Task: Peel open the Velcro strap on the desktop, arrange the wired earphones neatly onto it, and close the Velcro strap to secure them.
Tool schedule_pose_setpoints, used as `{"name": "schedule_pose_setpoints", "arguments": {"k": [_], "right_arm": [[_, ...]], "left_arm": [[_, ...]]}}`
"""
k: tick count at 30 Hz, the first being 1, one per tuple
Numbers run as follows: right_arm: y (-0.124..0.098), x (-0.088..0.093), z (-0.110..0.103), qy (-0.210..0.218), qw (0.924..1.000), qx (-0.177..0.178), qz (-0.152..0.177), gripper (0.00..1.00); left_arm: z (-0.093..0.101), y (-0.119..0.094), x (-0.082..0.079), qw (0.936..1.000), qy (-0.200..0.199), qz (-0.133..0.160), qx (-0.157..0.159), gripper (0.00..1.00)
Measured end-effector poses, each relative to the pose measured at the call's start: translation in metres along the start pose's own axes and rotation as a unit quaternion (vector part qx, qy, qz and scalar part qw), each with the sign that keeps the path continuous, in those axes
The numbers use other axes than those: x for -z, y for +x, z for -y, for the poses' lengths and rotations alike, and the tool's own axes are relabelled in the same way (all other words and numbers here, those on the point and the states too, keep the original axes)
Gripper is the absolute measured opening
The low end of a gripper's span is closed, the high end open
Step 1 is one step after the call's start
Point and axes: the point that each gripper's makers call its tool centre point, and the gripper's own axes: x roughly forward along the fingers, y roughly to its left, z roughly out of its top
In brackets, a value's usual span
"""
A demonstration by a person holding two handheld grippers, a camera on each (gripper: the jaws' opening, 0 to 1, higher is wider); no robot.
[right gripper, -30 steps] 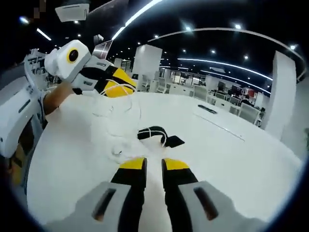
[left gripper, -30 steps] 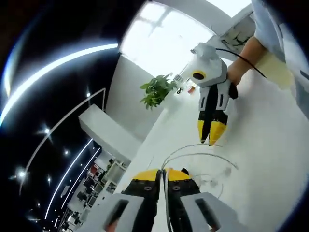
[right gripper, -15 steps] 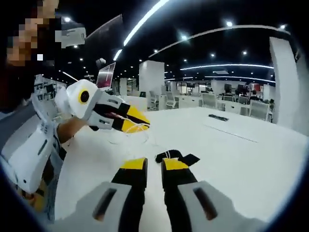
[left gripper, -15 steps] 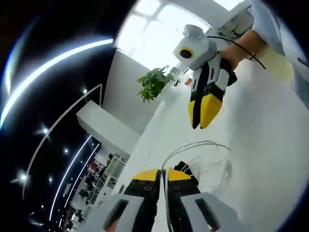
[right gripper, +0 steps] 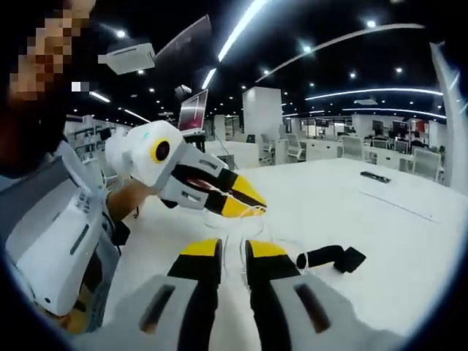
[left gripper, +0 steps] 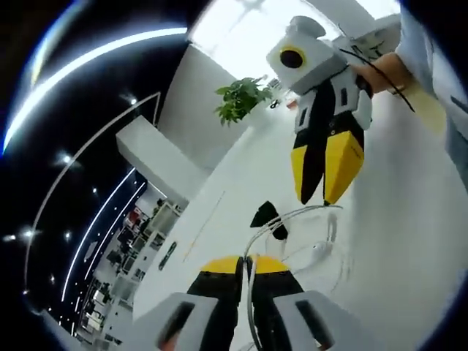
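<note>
The left gripper [left gripper: 246, 262] has its jaws nearly closed, seemingly pinching the thin white earphone cable [left gripper: 292, 219], whose loops hang above the white desktop [right gripper: 380, 219]. The black Velcro strap [right gripper: 333, 257] lies flat beside them. The right gripper [right gripper: 232, 250] hovers with jaws slightly parted, holding nothing.
</note>
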Motion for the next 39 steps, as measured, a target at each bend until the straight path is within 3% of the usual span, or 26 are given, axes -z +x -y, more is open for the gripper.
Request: {"name": "schedule_pose_setpoints", "arguments": {"k": [6,10,19,23,29,36,39], "right_arm": [[0.016,0.005,-0.001,-0.013,0.9995,0.010,-0.026,0.14],[0.017,0.006,0.006,-0.027,0.9987,0.023,-0.035,0.06],[0.016,0.008,0.023,0.002,0.9986,0.038,-0.037,0.04],[0.013,0.008,0.028,0.009,0.9982,0.049,-0.035,0.05],[0.010,0.009,0.032,0.011,0.9976,0.060,-0.033,0.06],[0.008,0.018,0.030,0.001,0.9972,0.058,-0.048,0.07],[0.010,0.021,0.028,-0.002,0.9972,0.054,-0.051,0.07]], "left_arm": [[-0.001,-0.003,0.004,0.9997,-0.024,0.001,0.009,0.07],[-0.002,-0.007,0.006,0.9996,-0.026,0.005,0.011,0.07],[-0.016,-0.037,0.017,0.9985,-0.050,0.020,0.008,0.05],[-0.026,-0.052,0.016,0.9972,-0.067,0.035,0.003,0.05],[-0.056,-0.083,0.006,0.9935,-0.087,0.069,-0.028,0.05],[-0.099,-0.121,-0.021,0.9754,-0.135,0.159,-0.071,0.05],[-0.115,-0.131,-0.027,0.9698,-0.135,0.177,-0.101,0.05]]}}
